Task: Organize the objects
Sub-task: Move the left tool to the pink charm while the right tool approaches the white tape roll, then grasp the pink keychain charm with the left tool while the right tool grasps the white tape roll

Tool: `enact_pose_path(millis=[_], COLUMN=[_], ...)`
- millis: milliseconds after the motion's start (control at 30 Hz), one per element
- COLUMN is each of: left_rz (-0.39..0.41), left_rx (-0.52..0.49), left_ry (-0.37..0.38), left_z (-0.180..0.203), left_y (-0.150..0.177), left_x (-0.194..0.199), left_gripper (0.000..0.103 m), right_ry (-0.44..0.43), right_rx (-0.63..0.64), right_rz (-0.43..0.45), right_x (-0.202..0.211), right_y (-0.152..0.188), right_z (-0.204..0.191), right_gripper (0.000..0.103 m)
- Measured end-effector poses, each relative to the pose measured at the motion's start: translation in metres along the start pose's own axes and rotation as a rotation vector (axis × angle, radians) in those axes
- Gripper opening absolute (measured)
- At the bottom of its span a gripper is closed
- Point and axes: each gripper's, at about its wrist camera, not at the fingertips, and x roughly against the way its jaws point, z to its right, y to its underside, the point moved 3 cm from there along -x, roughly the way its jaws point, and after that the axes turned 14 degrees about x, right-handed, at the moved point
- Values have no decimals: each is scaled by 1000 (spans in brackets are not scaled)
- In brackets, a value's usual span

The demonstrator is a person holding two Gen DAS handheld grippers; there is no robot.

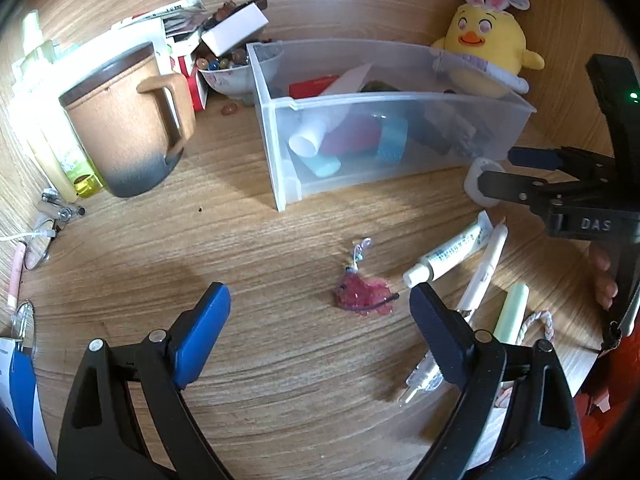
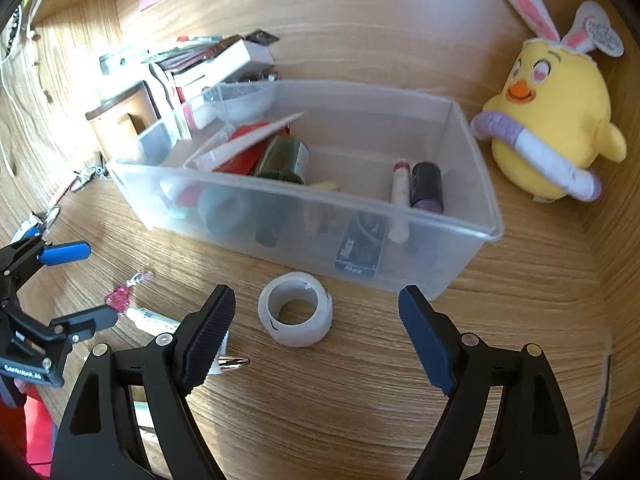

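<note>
A clear plastic bin (image 1: pixel 280 128) (image 2: pixel 460 236) sits on the wooden desk with tape rolls, tubes and small bottles inside. My left gripper (image 1: pixel 320 308) is open and empty above a pink bead keychain (image 1: pixel 362 296), which also shows in the right wrist view (image 2: pixel 120 296). A white ointment tube (image 1: pixel 448 256), a white pen (image 1: pixel 486 268) and a pale green stick (image 1: pixel 510 314) lie to its right. My right gripper (image 2: pixel 316 312) is open and empty, with a white tape roll (image 2: pixel 296 308) on the desk between its fingers. The right gripper also shows in the left wrist view (image 1: pixel 508 168).
A brown mug (image 1: pixel 124 120), a bowl of beads (image 1: pixel 224 72), boxes and papers stand left of the bin. A yellow plush chick (image 1: pixel 488 44) (image 2: pixel 556 132) sits behind it. Glasses, clips and a cable lie at the far left edge (image 1: pixel 40 236).
</note>
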Motion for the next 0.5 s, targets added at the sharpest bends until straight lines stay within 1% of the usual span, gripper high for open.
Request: enact_pose_path(millis=[100,133,200,267,333,367,433,467,500], left_rz=[-13,-26,-22,-20,-13,-11,-5,-3,0], left_rx=[-18,-25,-40,-51,-56,-56,-52,-50,-51], left_ry=[17,19,11,21,26,27,28,29,32], left_z=[2,3,3,5,5,5,4,3,2], left_y=[0,1,1,1,1,0,-2,-3,-3], left_x=[-1,-3,-3,-1,0,1,1,2,2], left_gripper=[78,71,66,61,53,50,40,37,31], right_ry=[-13,-16,-18,-15,-16,-19,-31,-38,-43], right_rx=[-4,-5,-6,-4,2,5,12,15,16], right_rz=[-12,-13,-10,-8,-12,-17,-26,-30,-31], right_x=[-6,-6,-7,-7,-9,-10,-12,-13,-14], right_y=[1,0,-1,-2,-2,-2,-2,-2,-3], right_z=[0,0,-1,-1,-2,-2,-4,-4,-4], right_gripper=[81,81,81,80,71,68,56,53,49])
